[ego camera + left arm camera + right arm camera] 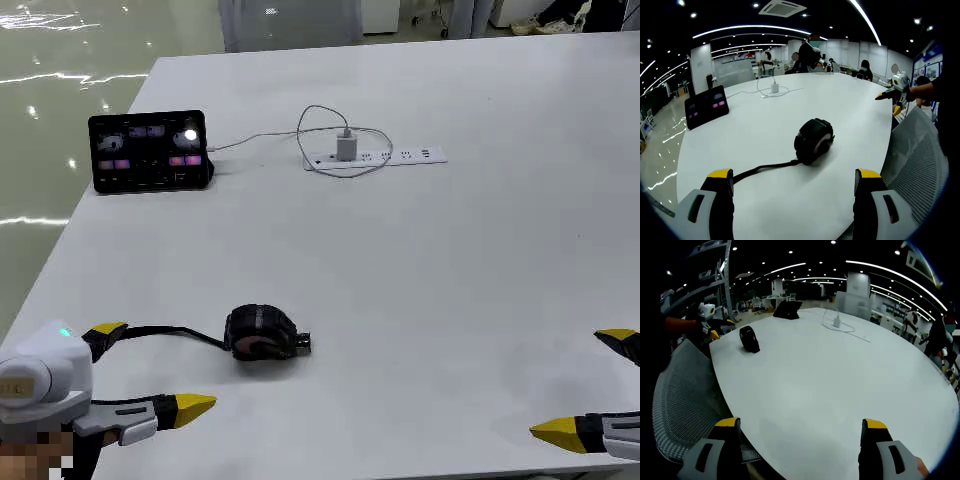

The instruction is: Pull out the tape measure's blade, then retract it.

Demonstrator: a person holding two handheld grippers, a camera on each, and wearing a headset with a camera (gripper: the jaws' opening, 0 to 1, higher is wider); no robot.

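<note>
A black tape measure lies on the white table, its blade tip at its right side and a black wrist strap trailing left. My left gripper is open at the table's near left, its yellow-tipped fingers either side of the strap end. From the left gripper view the tape measure lies ahead between the jaws, untouched. My right gripper stands open at the near right edge, far from the case. The right gripper view shows the tape measure at upper left and the left gripper beyond.
A dark tablet stands at the far left, cabled to a white power strip with a charger. A grey mesh chair sits at the table's near edge. People sit at distant desks.
</note>
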